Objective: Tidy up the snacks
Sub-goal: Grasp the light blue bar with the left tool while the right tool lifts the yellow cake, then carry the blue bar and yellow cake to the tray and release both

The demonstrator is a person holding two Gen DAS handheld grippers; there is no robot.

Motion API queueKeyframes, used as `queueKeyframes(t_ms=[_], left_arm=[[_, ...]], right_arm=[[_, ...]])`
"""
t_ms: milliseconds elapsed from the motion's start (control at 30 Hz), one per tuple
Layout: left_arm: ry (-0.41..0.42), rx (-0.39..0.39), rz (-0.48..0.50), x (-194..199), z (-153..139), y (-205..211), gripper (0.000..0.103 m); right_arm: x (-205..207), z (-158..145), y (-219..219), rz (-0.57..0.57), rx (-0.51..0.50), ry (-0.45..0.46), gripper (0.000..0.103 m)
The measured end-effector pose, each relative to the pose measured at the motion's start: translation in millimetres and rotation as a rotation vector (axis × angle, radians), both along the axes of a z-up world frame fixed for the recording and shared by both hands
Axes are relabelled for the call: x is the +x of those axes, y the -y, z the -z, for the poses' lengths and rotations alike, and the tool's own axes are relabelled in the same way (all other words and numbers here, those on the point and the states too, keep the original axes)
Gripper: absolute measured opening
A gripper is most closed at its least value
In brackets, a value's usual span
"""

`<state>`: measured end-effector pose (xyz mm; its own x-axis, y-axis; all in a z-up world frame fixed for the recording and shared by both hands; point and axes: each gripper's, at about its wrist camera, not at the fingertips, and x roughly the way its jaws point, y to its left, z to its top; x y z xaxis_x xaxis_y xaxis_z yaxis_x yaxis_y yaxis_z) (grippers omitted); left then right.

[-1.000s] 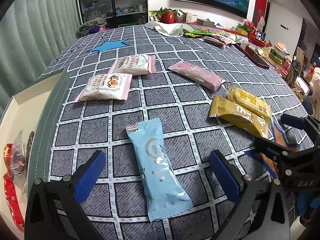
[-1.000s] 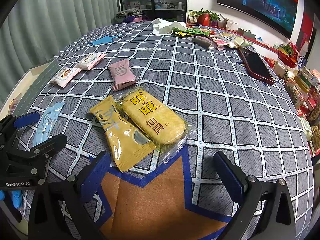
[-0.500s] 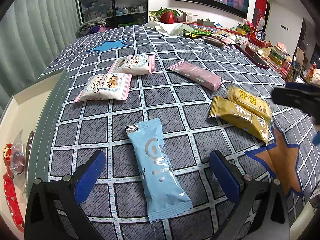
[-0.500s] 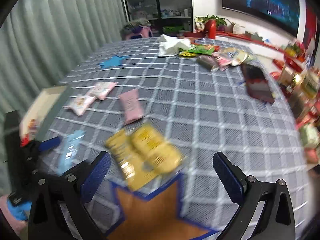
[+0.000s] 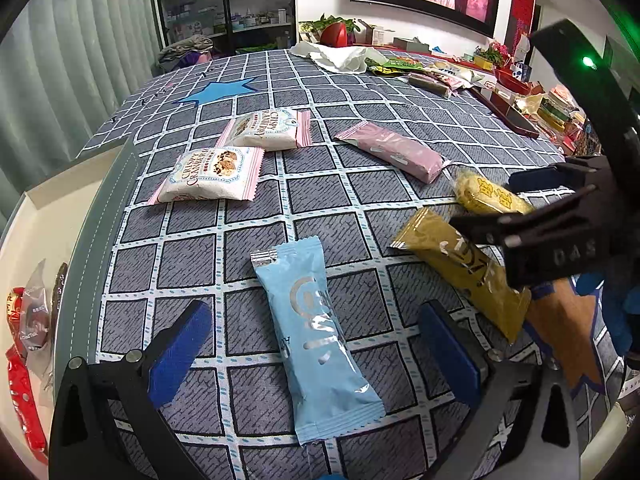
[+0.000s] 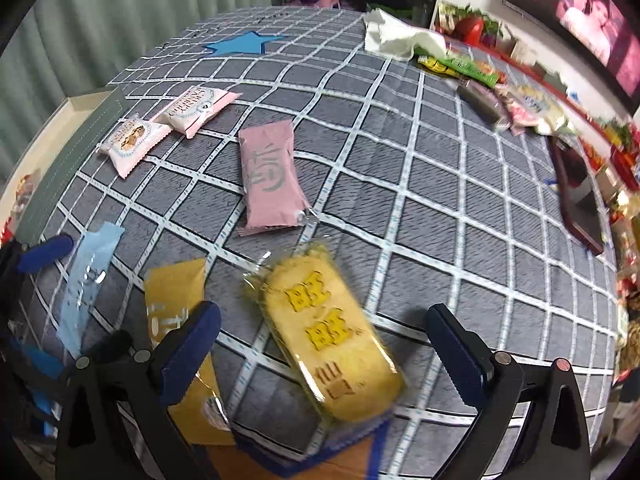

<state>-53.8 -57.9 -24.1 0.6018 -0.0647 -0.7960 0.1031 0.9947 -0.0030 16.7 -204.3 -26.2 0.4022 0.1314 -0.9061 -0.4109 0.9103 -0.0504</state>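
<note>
Kid: Left wrist view first! What is the left hand-held gripper doing?

Helper: Its two blue fingers are wide apart and hold nothing. A light blue snack packet lies flat between them on the bench, which has a grey checked cloth.

Kid: And the right hand-held gripper?

Helper: Wide apart too, and empty. A clear-wrapped yellow rice cracker pack lies between its fingers. A gold packet sits just beside that pack, partly under the left finger.

Kid: What is farther out?

Helper: A pink packet lies past the cracker pack. Two white cookie packs with pink edges lie side by side toward the left edge. A cream tray at the left holds some red wrapped snacks. More snacks and a white cloth are piled at the far end. A dark red phone lies well apart on the right.
</note>
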Motion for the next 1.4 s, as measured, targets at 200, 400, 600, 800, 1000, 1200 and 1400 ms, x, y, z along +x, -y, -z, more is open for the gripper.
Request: queueKeyframes(t_ms=[200,400,600,800,1000,1200,1400], left_arm=[[-0.018,-0.004,-0.013,2,-3,4,0.094],[-0.036,-0.096,0.048,-3,-13,6,0.025],[-0.017,-0.143,0.021,-15,-28,-7,0.025],[0.027,-0.107,0.020,-27,-46,-15,0.025],[0.099,-0.099,-0.019,-40,-71,-44,0.025],[0.135,-0.066,-0.169,-47,-81,-106,0.025],[0.128,-0.056,-0.316,-59,-74,-168,0.025]], right_arm=[[-1,-14,2,0.044,0.000,-0.005,0.047],[-16,-19,24,0.104,0.097,-0.038,0.038],[-32,-45,34,0.113,0.194,-0.019,0.036],[-36,-50,40,0.148,0.263,-0.042,0.036],[-45,-74,5,0.081,0.328,-0.047,0.036],[-46,-85,-69,-0.040,0.375,-0.063,0.036],[-45,-78,-166,-0.159,0.401,-0.097,0.036]])
